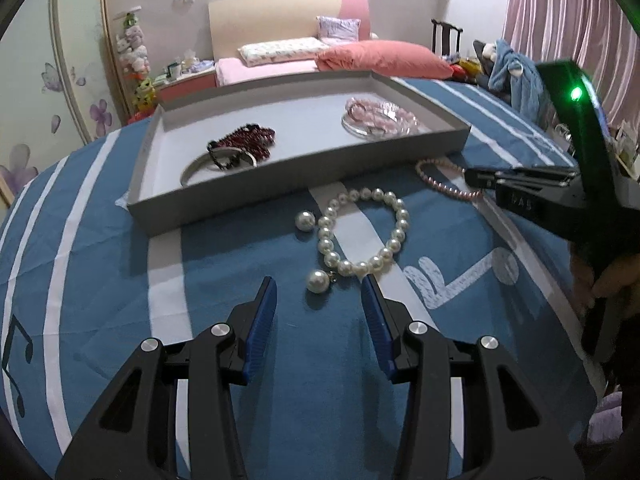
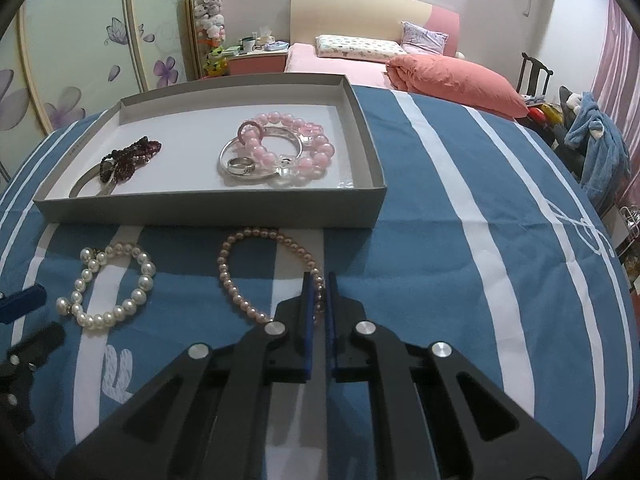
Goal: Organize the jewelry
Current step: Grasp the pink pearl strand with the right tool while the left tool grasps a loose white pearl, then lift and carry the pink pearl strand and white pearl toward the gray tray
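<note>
On my right wrist view, the grey tray (image 2: 208, 212) fills the upper left of the frame, sitting on the blue striped cloth (image 2: 420, 240). At the tray's left end I see a dark red bead strand (image 2: 134, 156) heaped over a silver bangle (image 2: 82, 184). Toward its right end lies a pink bead bracelet (image 2: 304, 140) tangled with a second silver bangle (image 2: 248, 174), a small ring (image 2: 241, 166) and a clear piece I can't make out.

Below the tray, outside it, the white pearl bracelet (image 2: 112, 284) lies at lower left on the cloth, and just right of it the pink pearl strand (image 2: 240, 276) forms a loop at centre. My right tool (image 2: 319, 280) is pressed together on that strand's right side — the small beads sit pinched between the blue pads.

On my left wrist view, the left tool (image 1: 319, 284) stands apart at lower centre, gripping nothing. A loose pearl with a gold fitting (image 1: 319, 280) lies between its tips, touching neither that I can see, and the white pearl bracelet (image 1: 362, 236) is just above, with another loose pearl (image 1: 304, 221) beside it near the tray wall (image 1: 280, 184). At the right edge the right tool (image 1: 478, 178) reaches in over the pink pearl strand (image 1: 430, 178).
</note>
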`<state>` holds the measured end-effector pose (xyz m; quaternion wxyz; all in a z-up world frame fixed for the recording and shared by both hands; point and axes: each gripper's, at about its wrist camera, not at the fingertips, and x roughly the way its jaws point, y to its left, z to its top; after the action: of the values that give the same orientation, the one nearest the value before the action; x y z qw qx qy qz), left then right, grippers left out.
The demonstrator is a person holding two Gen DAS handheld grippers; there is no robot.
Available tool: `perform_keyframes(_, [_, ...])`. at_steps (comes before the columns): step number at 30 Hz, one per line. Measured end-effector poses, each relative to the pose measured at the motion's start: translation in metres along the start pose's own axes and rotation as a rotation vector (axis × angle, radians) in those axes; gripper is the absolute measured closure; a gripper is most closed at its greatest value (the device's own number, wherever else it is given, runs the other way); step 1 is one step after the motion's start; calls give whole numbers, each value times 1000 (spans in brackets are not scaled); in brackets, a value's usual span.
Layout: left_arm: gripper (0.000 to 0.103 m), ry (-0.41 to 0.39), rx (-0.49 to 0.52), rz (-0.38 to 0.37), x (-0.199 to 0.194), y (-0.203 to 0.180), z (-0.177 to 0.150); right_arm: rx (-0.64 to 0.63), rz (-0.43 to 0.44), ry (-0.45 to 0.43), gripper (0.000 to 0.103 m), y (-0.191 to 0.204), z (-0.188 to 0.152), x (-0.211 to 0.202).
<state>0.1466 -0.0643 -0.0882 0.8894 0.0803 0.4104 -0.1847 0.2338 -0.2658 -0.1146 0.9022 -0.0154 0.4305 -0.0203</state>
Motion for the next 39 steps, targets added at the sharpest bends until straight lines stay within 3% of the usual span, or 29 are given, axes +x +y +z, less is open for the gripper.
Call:
perform_keyframes(10, [74,22,1,33,11,-5,7,7,10,1,96,-3,-1,0])
perform_keyframes(12, [87,20,5,41,11,-5,8,7,10,1,96,-4,-1,0])
perform_keyframes(18, [87,27,-26,91,8,14,6,-12,20,0,96,1,-1,-2])
perform_keyframes(23, [87,21,-114,141,4,46,2,-47,55,-1,96,16,-1,-2])
perform_keyframes(39, [86,19,-138,136,3,55,1,-37,65,0,96,21,-2,-4])
